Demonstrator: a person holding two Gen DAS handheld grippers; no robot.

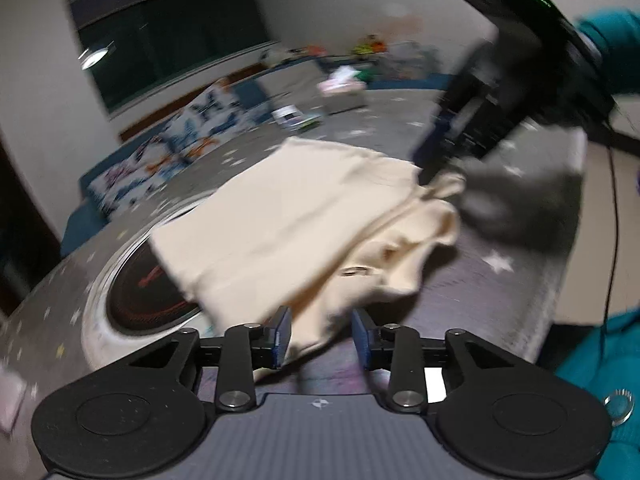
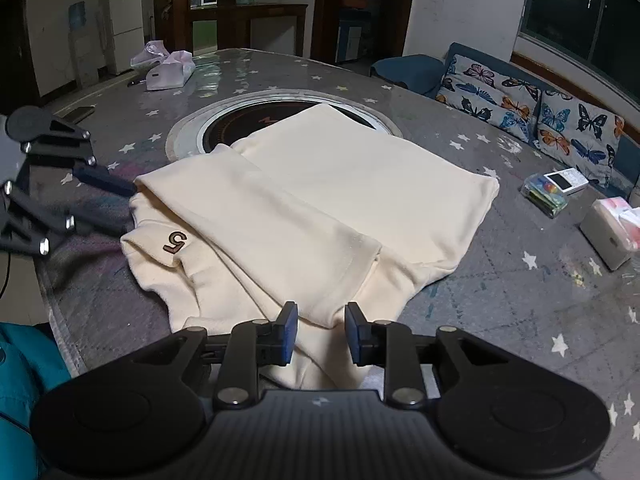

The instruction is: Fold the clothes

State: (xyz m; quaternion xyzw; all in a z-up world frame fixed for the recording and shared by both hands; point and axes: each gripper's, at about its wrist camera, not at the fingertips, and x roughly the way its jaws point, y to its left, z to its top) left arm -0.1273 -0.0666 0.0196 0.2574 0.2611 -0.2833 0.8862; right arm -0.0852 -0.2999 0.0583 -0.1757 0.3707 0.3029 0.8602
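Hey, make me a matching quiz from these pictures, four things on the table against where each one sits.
Things:
1. cream folded garment
2. pink plastic bag
3. white tissue box
4. round black inset cooktop

Places:
A. far left corner of the grey star-patterned table
B. right edge, near the sofa
C. table centre, partly covered by cloth
D. right before both claws

Pairs: 1-D, 2-A, 3-B, 4-C
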